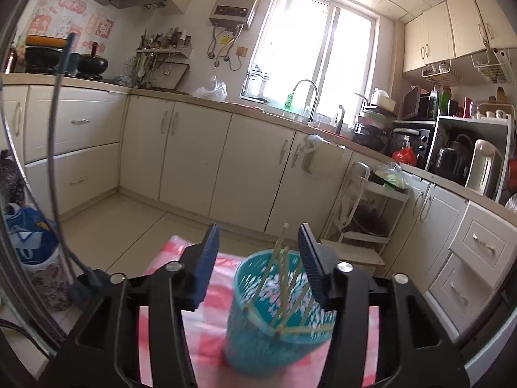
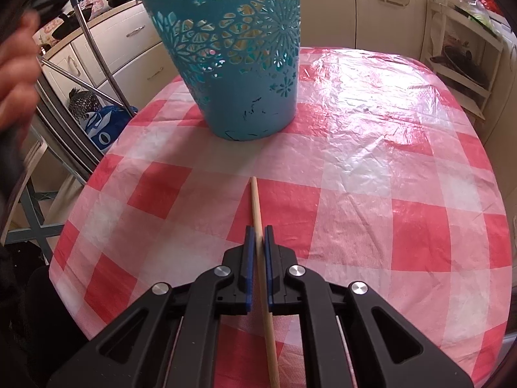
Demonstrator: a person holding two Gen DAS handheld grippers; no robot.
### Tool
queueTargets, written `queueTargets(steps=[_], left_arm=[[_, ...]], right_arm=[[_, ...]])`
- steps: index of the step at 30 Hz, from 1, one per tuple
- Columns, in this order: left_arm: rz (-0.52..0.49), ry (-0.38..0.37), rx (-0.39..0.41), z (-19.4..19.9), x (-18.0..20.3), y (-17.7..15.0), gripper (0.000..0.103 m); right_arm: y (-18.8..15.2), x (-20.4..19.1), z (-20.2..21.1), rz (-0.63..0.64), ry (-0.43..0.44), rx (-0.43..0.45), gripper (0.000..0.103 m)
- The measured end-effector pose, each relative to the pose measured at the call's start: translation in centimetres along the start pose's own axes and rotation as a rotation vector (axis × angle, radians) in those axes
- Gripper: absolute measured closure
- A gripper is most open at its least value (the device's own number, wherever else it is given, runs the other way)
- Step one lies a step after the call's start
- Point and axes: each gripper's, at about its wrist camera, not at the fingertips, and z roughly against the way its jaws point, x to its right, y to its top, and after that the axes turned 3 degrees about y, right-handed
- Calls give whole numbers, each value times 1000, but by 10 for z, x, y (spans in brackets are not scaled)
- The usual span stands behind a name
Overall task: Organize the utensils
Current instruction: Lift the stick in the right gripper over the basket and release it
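Nearest the lens in the right wrist view, the right hand-held gripper (image 2: 257,231) stood closed tight on a single wooden chopstick (image 2: 260,232), its blue pads pinching the stick along its middle; the stick's far end reached forward over the bench (image 2: 371,174), which was covered by a red-and-white checked plastic cloth (image 2: 404,226), while its near end ran back under the gripper body toward the bottom of the view. Whether the stick's tip touched the cloth could not be told. Farther back on the same cloth stood a teal perforated basket (image 2: 239,64), upright, with flower-shaped cut-outs in its wall, well apart from the held stick. At the left edge of that view a blurred hand (image 2: 16,74) showed. In the left wrist view, the left hand-held gripper (image 1: 258,236) had its jaws parted about halfway, with nothing pressed between the pads. Just beyond and below its fingertips sat the basket (image 1: 278,329), seen from above and blurred, holding a bundle of chopsticks (image 1: 284,278) that leaned against its rim and stuck up between the open fingers without touching them. Behind lay kitchen cabinets (image 1: 194,152), a sink tap (image 1: 307,97) and a bright window (image 1: 316,48).
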Motion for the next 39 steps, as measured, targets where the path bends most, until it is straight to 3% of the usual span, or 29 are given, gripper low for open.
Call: queueTargets(steps=[4, 7, 12, 17, 23, 27, 32, 39], left_arm=[[-9, 23, -61, 39, -19, -27, 44], [-18, 39, -105, 63, -33, -50, 40], [2, 58, -190, 96, -59, -86, 38], [60, 64, -237, 107, -79, -103, 37], [69, 48, -218, 110, -76, -91, 36], [59, 36, -218, 108, -67, -83, 33], [74, 28, -240, 104, -70, -88, 32], [97, 36, -249, 113, -74, -82, 31]], right_arm=[[3, 8, 11, -47, 58, 23, 97], [10, 16, 33, -109, 161, 88, 97], [28, 19, 87, -162, 383, 271, 97], [73, 19, 132, -214, 471, 474, 97], [163, 7, 131, -262, 407, 687, 97], [202, 5, 111, -311, 230, 784, 97], [219, -1, 77, -296, 105, 715, 97], [195, -10, 55, -233, 52, 595, 96]])
